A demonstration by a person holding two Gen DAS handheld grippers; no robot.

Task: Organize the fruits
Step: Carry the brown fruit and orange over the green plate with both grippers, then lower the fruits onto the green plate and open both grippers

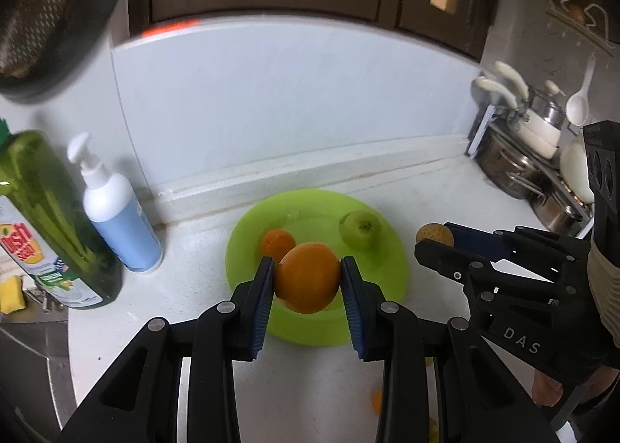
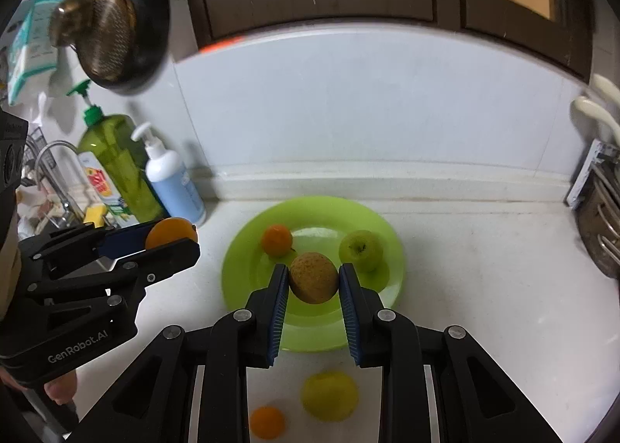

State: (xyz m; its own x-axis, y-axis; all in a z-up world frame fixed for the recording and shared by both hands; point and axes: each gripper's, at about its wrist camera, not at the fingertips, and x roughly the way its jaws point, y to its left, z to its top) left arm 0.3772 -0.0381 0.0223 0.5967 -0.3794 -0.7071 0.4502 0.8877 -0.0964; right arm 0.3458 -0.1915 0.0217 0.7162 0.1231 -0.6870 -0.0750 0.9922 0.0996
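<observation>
My left gripper (image 1: 308,268) is shut on a large orange (image 1: 308,277) and holds it above the near side of a lime-green plate (image 1: 387,280). My right gripper (image 2: 314,276) is shut on a brown speckled round fruit (image 2: 314,277) above the same plate (image 2: 248,272). On the plate lie a small tangerine (image 2: 276,240) and a green apple (image 2: 361,250). A yellow-green fruit (image 2: 329,395) and a small orange (image 2: 267,421) lie on the counter below the right gripper. Each gripper shows in the other's view, the right one (image 1: 434,235) and the left one (image 2: 172,235).
A green detergent bottle (image 1: 50,218) and a white-and-blue pump bottle (image 1: 116,210) stand at the left by the wall. A sink with a tap (image 2: 50,171) lies further left. A rack with pots and ladles (image 1: 534,156) stands at the right. A strainer (image 2: 112,32) hangs above left.
</observation>
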